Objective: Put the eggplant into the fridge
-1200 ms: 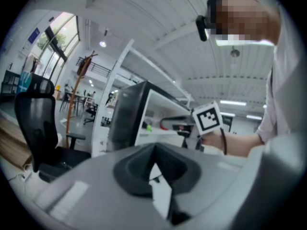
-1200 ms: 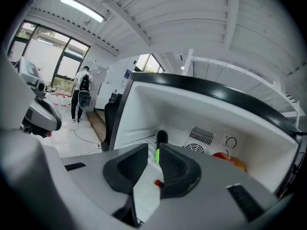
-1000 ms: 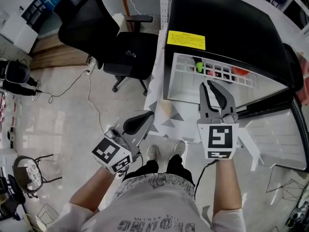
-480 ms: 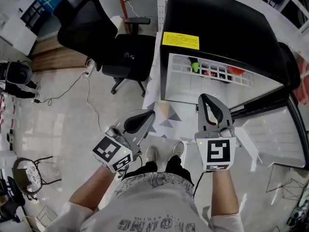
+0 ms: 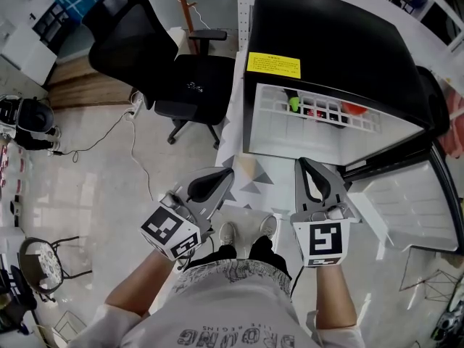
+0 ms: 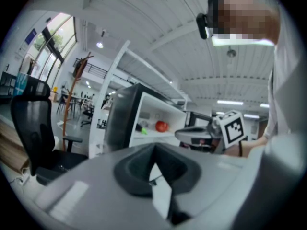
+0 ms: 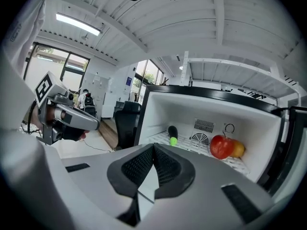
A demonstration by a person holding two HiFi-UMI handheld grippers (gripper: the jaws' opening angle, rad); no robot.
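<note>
Eggplant (image 7: 172, 134) lies front-to-back on fridge (image 7: 254, 121) shelf, green stem end outward; right hand-held gripper (image 7: 153, 146) and left hand-held gripper (image 6: 154, 150) clenched empty.

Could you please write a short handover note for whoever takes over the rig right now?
Left gripper: shut, empty, held low in front of the fridge.
Right gripper: shut, empty, pointing into the open fridge.
Eggplant: lying on the white shelf inside, at the back left, apart from the red fruit and yellow fruit on the right.
Done: the eggplant is in the fridge.
Left: the fridge door stands open; closing it is probably all that remains, if wanted.
</note>
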